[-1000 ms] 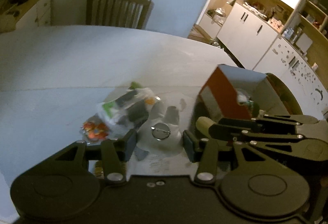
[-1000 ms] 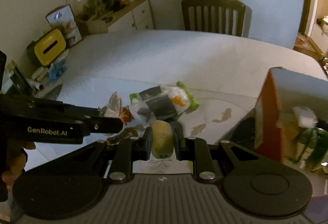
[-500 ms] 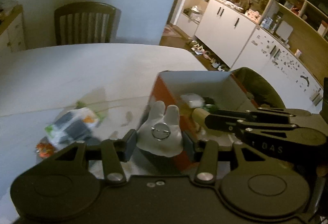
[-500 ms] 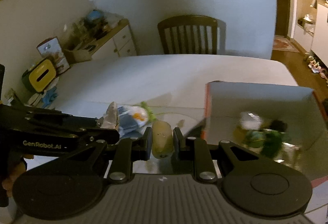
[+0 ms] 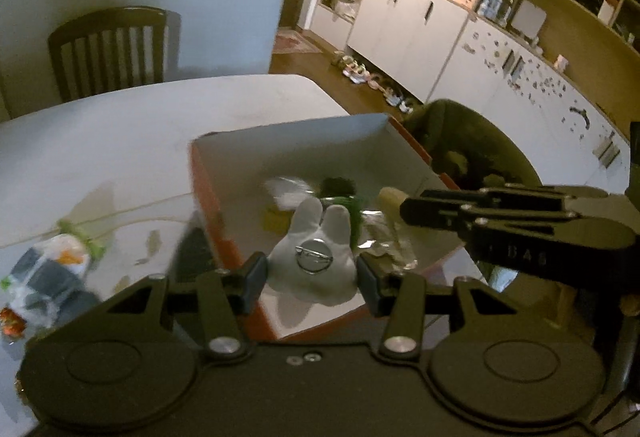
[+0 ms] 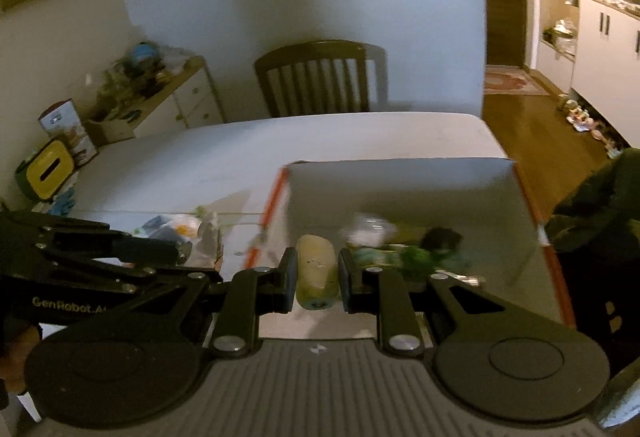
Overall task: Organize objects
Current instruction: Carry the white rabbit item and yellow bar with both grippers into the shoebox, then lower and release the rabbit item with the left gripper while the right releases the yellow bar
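Left claw (image 5: 311,274) gripping soft white two-eared fabric toy (image 5: 315,259), right claw (image 6: 317,279) clamping smooth yellowish cylinder (image 6: 316,271), above orange-edged cardboard box (image 6: 400,173)

Dim room: wooden chair (image 6: 320,77) behind white table (image 6: 248,153), wood floor (image 6: 536,133)

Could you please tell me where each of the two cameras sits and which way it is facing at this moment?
Left wrist: rides the left tool, looking along its fingers into the box; it grips a white plush, with the right tool at right.
Right wrist: rides the right tool, facing the box and chair; it grips a yellow tube, with the left tool at left.
Shared: box, table, chair.
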Demonstrator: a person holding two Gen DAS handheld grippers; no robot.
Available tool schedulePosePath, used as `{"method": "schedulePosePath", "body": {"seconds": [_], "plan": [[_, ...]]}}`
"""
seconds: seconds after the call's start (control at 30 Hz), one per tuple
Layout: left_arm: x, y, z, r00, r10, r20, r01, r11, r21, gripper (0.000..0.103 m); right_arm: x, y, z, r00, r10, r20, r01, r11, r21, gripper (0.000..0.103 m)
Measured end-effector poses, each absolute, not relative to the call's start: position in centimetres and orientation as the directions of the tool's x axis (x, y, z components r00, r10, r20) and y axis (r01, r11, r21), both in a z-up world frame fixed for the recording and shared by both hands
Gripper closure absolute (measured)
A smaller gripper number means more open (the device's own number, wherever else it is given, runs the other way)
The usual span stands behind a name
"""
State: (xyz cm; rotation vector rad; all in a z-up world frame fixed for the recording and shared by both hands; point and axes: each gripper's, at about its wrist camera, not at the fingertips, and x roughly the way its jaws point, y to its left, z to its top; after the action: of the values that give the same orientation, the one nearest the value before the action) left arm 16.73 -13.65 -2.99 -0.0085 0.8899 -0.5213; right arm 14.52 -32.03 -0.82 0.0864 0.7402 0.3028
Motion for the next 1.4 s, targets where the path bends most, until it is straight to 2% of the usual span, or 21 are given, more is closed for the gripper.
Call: {"method": "schedulePosePath", "body": {"seconds": [0.5,1.03,1.4], "plan": [[20.4,-22.1,-6.7,0.446,-0.371,-0.815,0.467,0.873,-0.141,0.055,19.6,-39.7,-2.9,0.697,0.227,-0.680,-0.162,0.974,0.159,0.082],[24.8,-24.9,-11.2,0.359,-0.265,-0.895,0.426,0.900,-0.096,0.055,25.9,-38.6,-8.5,0.591,0.223,-0.775,-0.217,0.970,0.114,0.082],[25.9,-25.5,-11.9,0.332,-0.256,-0.908,0.429,0.898,-0.097,0.055,26.7,-38.4,-10.4,0.534,0.228,-0.814,-0.255,0.962,0.102,0.082]]}}
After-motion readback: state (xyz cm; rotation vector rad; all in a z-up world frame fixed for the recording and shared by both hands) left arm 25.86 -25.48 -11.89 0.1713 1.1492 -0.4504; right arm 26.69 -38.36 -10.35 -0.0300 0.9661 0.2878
